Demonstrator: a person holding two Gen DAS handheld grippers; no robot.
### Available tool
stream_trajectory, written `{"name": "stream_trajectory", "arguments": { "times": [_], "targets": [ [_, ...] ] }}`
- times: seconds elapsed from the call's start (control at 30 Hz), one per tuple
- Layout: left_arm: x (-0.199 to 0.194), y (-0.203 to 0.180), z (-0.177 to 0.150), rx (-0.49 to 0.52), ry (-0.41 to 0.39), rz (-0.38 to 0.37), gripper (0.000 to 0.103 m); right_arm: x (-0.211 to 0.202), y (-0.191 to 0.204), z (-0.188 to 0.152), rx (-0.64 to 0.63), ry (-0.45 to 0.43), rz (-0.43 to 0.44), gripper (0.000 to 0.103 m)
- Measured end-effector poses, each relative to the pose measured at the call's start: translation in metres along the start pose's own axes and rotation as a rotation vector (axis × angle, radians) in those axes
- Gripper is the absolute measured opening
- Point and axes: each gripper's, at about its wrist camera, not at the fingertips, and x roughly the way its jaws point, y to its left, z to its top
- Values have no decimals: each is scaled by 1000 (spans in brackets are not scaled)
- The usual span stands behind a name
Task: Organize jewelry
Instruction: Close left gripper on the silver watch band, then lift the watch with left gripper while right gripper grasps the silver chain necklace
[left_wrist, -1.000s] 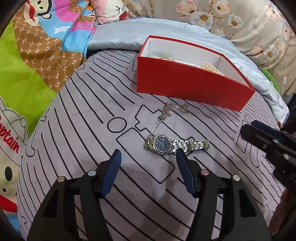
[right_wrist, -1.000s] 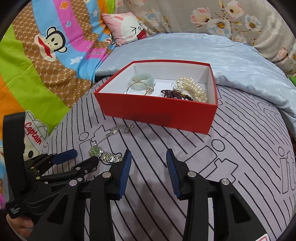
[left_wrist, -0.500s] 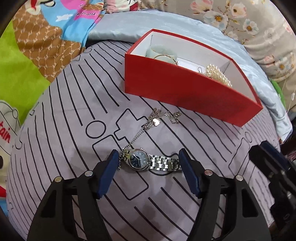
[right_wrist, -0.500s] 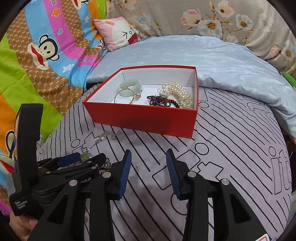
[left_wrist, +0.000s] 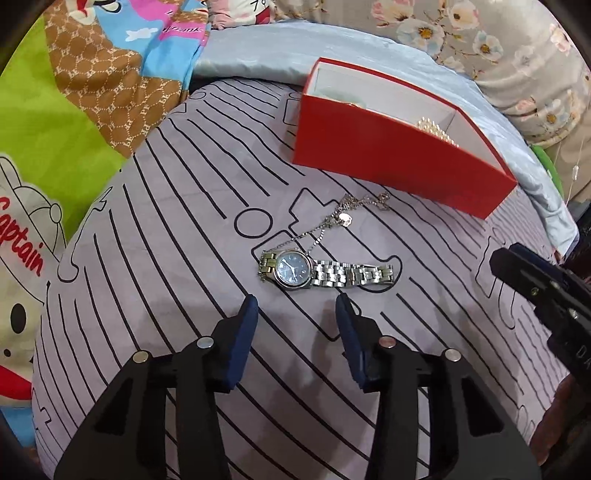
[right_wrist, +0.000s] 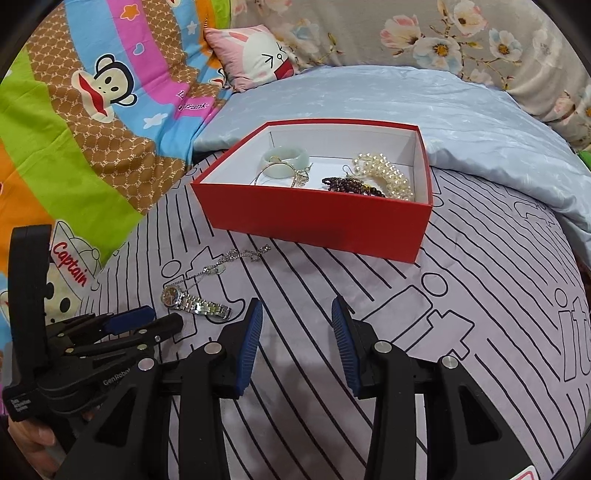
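A: Where's the jewelry?

B: Silver watch (left_wrist: 314, 271) lies flat on the grey line-printed bedspread (left_wrist: 155, 258), centre of the left wrist frame. Silver necklace (left_wrist: 347, 216) lies just above it; one end of the chain touches the watch case. Red box (right_wrist: 317, 221) sits behind both, upper centre of the right wrist frame.

A: Box contents?

B: Pale green bangle (right_wrist: 284, 160), a thin gold hoop leaning on it, dark bead bracelet (right_wrist: 351, 184), pearl bracelet (right_wrist: 384, 175). The box's front wall cuts off the lower part of all of them. From the left wrist view the wall hides nearly everything, only a bit of pearl shows.

A: Tongs?

B: Left tongs (left_wrist: 295, 314) have just been closing, now at a medium gap with nothing between the pads. Tips sit just below the watch, not touching it. Right tongs (right_wrist: 297, 317) hold a similar medium gap, empty, over bare bedspread. In the left view the right tongs are cut off at the right edge, only one dark fingertip shows.

A: Person?

B: Bit of a hand (right_wrist: 26, 443) gripping the left tool, lower left corner of the right view, mostly out of frame.
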Motion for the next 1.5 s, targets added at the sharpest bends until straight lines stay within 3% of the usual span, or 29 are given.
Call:
{"name": "stream_trajectory", "arguments": {
  "times": [0.23, 0.4, 0.53, 0.63, 0.7, 0.8, 0.87, 0.93, 1.1, 1.2, 1.3, 1.4, 1.47, 1.5],
  "targets": [
    [7, -2, 7, -5, -6, -36, 42, 0, 2, 2, 3, -4, 2, 39],
    [10, -7, 11, -8, -14, -114, 42, 0, 1, 1, 7, 1, 5, 39],
    [14, -10, 14, 2, -21, -113, 36, 1, 0, 0, 10, 3, 3, 39],
    [15, -9, 19, 6, -37, -127, 17, 1, -2, -1, 14, 1, 2, 39],
    [21, -7, 23, 2, -29, -135, 17, 1, -3, -1, 19, 2, 2, 39],
    [18, -5, 27, -19, -46, -141, 22, 2, -4, -1, 18, 2, 0, 39],
    [11, -6, 27, -43, -55, -153, 54, 2, -5, -1, 22, 1, 2, 39],
    [7, -10, 25, -51, -68, -137, 63, 1, -7, 0, 23, -2, 0, 39],
    [19, -29, 23, -45, -24, -110, 63, 0, -13, 1, 32, -7, -6, 39],
    [22, -41, 21, -23, -30, -30, 62, -1, -16, 2, 37, -9, -9, 39],
    [22, -48, 18, 10, -42, 43, 54, -2, -18, 1, 38, -8, -9, 39],
    [20, -44, 14, 38, -55, 88, 31, -1, -16, 0, 31, -2, 1, 39],
    [17, -32, 13, 24, -52, 77, 12, 1, -13, 0, 22, 3, 9, 39],
    [17, -27, 13, 16, -48, 57, 10, 3, -10, 0, 16, 6, 14, 39]
  ]
}}
